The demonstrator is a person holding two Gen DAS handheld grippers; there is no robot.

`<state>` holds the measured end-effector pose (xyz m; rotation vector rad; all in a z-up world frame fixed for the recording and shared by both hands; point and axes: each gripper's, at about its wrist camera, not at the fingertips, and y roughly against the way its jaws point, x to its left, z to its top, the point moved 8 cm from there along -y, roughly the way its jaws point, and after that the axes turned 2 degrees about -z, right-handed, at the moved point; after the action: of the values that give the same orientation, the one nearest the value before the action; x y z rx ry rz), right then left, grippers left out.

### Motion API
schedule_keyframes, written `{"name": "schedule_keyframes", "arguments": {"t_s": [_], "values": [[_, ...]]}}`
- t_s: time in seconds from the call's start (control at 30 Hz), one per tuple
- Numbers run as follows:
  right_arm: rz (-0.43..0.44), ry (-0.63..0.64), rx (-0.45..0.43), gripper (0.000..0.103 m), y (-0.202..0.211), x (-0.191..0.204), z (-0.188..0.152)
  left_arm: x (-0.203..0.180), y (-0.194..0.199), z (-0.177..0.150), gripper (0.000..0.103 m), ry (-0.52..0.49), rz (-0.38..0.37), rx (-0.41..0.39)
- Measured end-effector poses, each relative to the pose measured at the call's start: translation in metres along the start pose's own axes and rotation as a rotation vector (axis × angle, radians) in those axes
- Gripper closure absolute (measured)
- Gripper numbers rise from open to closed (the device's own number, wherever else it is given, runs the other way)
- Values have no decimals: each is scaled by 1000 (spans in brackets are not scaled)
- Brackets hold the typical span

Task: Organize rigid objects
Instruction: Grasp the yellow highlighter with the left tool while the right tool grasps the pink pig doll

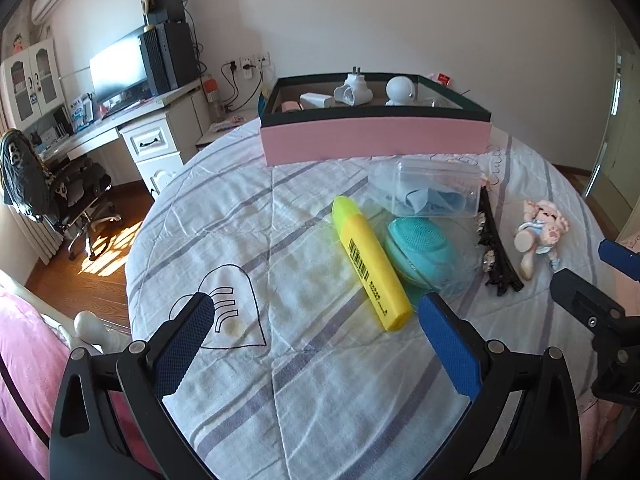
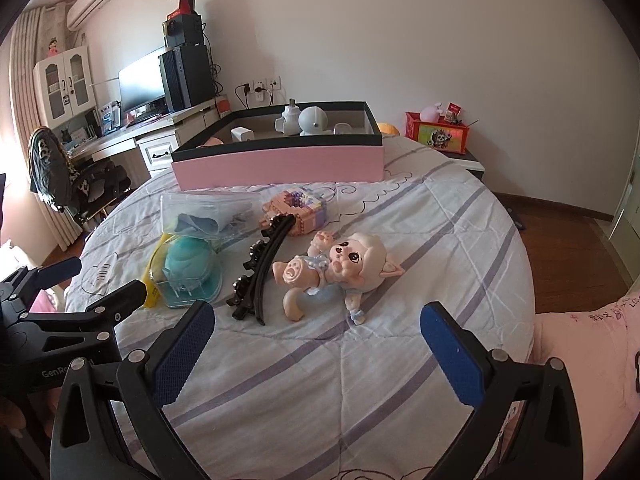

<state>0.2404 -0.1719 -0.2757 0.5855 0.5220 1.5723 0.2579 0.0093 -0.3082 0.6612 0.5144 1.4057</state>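
Both claws gape empty: left gripper (image 1: 316, 344) near the yellow highlighter (image 1: 370, 262), right gripper (image 2: 316, 346) near the pig figurine (image 2: 340, 268) — pinch each mid-body, then carry to the far pink box (image 1: 374, 142).

One highlighter (image 1: 370, 262), one figurine (image 2: 340, 266), one hair clip (image 2: 262, 268), two clear containers (image 1: 436, 192), one pink box (image 2: 280, 166).

Yellow highlighter (image 1: 370, 263) flat beside teal brush (image 1: 420, 249), black hair clip (image 2: 258, 270), piglet figurine (image 2: 340, 268) (on its back)
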Motion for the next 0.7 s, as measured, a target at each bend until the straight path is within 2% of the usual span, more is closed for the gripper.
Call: {"name": "schedule_keyframes", "arguments": {"t_s": [0.17, 0.3, 0.47, 0.53, 0.63, 0.7], "values": [[-7, -15, 32, 0, -17, -8, -3, 14, -18, -5, 0, 9, 28, 39], [-13, -10, 44, 0, -27, -8, 1, 21, -24, 0, 0, 38, 13, 41], [-21, 2, 71, 0, -44, -11, 9, 11, -35, 12, 1, -16, 7, 57], [-6, -4, 85, 3, -49, -13, 11, 6, -39, 17, 9, -30, -11, 63], [25, 8, 101, 10, -55, -12, 14, -2, -46, 25, 25, -50, -49, 70], [44, 28, 105, 19, -57, -8, 16, -9, -48, 29, 48, -68, -72, 61]]}}
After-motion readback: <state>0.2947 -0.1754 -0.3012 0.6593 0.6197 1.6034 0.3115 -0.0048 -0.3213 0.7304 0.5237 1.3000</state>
